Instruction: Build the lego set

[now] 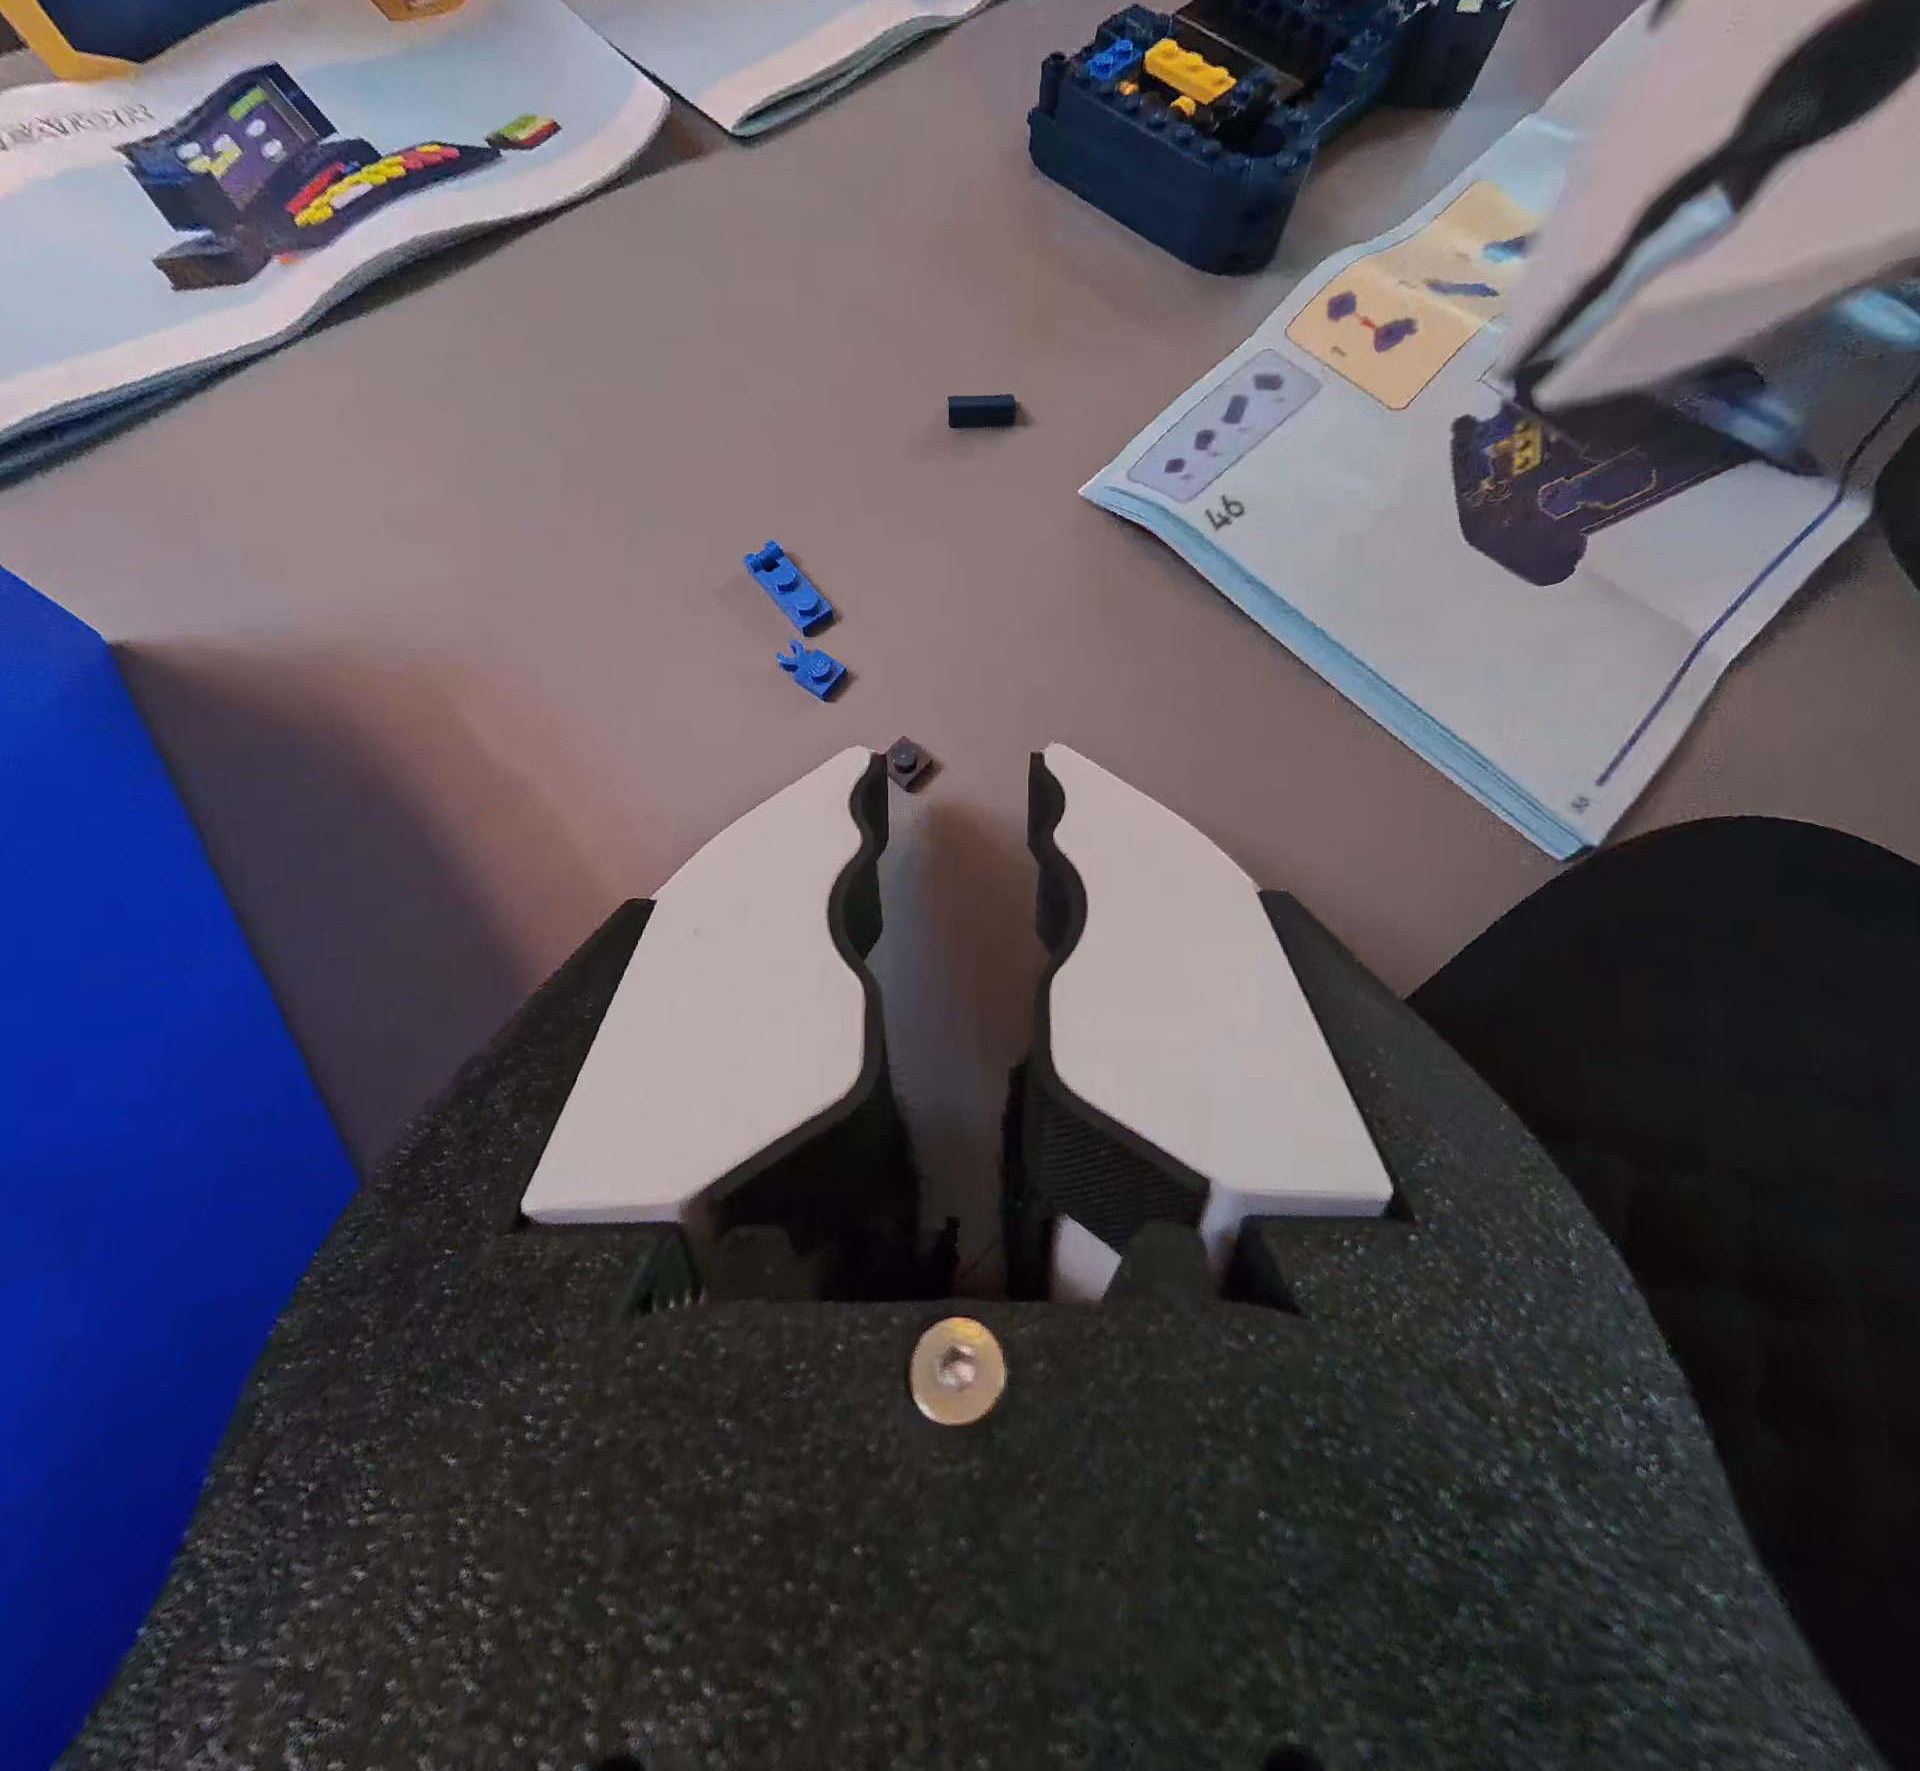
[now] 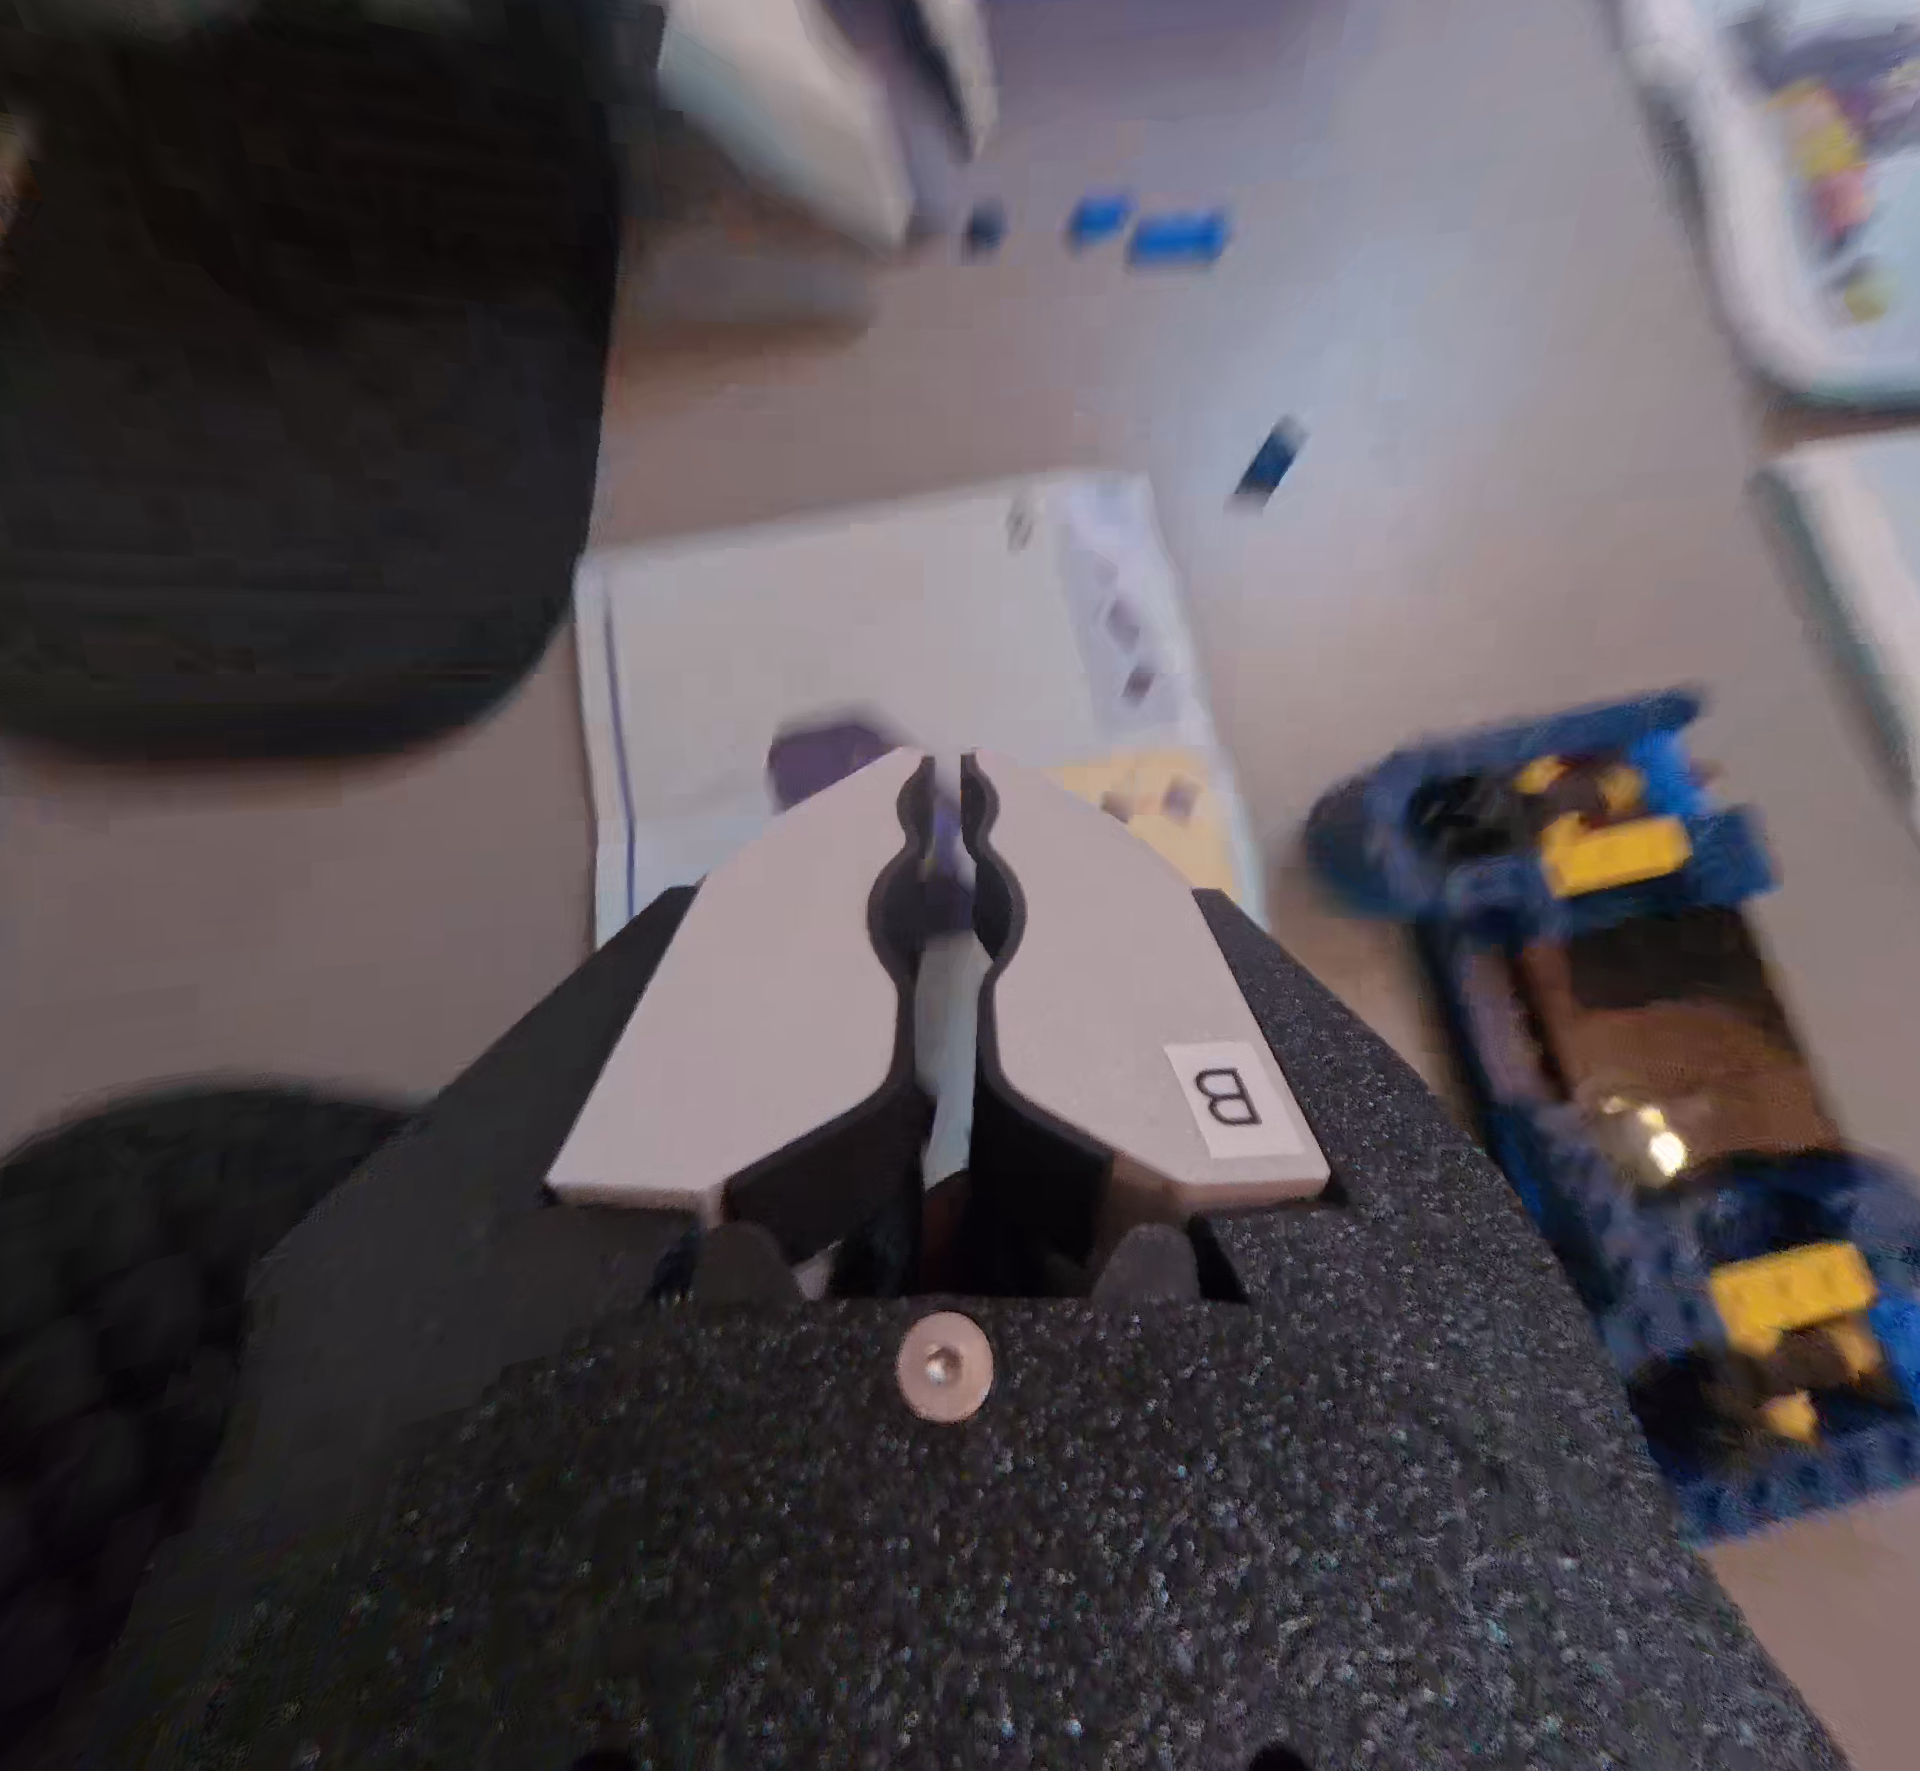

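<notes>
One tiny dark single-stud plate (image 1: 907, 764) lies against the left gripper's (image 1: 961, 771) left fingertip (image 1: 868, 776), jaws parted and empty, while the right gripper (image 2: 948, 765) hovers farther off, barely parted.

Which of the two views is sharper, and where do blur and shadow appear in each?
Left wrist view: mostly sharp, the two bright blue clip plates on the grey table are crisp; only the other white-fingered gripper at upper right is smeared; a soft shadow darkens the table at left. Right wrist view: strong motion blur everywhere, so the dark blue and yellow brick model is streaked.
</notes>
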Tool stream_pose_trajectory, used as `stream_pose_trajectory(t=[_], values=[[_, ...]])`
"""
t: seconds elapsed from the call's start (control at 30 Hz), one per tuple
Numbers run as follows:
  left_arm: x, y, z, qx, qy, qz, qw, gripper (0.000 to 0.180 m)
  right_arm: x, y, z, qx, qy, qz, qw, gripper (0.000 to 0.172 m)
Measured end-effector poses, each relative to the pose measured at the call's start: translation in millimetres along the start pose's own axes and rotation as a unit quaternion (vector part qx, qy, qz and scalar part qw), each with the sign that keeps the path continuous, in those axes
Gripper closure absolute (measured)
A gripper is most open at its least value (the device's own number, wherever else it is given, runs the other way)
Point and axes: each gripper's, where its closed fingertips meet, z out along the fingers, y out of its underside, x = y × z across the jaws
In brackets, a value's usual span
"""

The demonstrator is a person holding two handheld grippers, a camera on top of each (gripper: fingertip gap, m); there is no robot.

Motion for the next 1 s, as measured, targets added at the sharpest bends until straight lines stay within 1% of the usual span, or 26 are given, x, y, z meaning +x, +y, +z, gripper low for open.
stream_pose_trajectory(t=[0.07,0.1,0.17,0.23,0.33,0.47,0.6,0.63,0.77,0.9,0.93,1.0], values=[[2,0,0,-0.001,0.007,0.005,1.0,0.155,2,-45,11,0.078,-0.004,0.028,0.997,0.165],[3,1,0,-0.002,0.009,0.005,1.0,0.154,1,-62,22,0.093,-0.011,0.034,0.995,0.163],[6,4,-1,-0.009,0.019,0.005,1.0,0.152,1,-76,49,0.069,-0.018,0.008,0.997,0.158],[8,9,-1,-0.023,0.025,0.003,0.999,0.149,10,-76,78,0.031,-0.004,-0.035,0.999,0.156],[8,11,-2,-0.026,0.026,0.004,0.999,0.149,10,-77,104,0.018,-0.021,-0.05,0.998,0.157],[9,12,-2,-0.03,0.031,0.003,0.999,0.148,8,-83,114,0.022,-0.034,-0.064,0.997,0.159],[11,14,-1,-0.039,0.041,0.003,0.998,0.148,6,-79,123,0.003,-0.039,-0.079,0.996,0.16],[11,14,0,-0.039,0.041,0.002,0.998,0.148,5,-80,124,0.004,-0.041,-0.082,0.996,0.164],[10,12,-2,-0.031,0.044,0.003,0.999,0.15,5,-78,117,-0.001,-0.044,-0.092,0.995,0.164],[-2,-5,0,0.003,0.031,0.008,0.999,0.151,18,-76,82,0.02,-0.017,-0.066,0.997,0.165],[-5,-10,2,0.01,0.037,0.009,0.999,0.149,21,-73,72,0.027,-0.01,-0.057,0.998,0.164],[-8,-16,11,-0.001,0.059,0.008,0.998,0.13,23,-67,52,0.043,0.002,-0.037,0.998,0.165]])
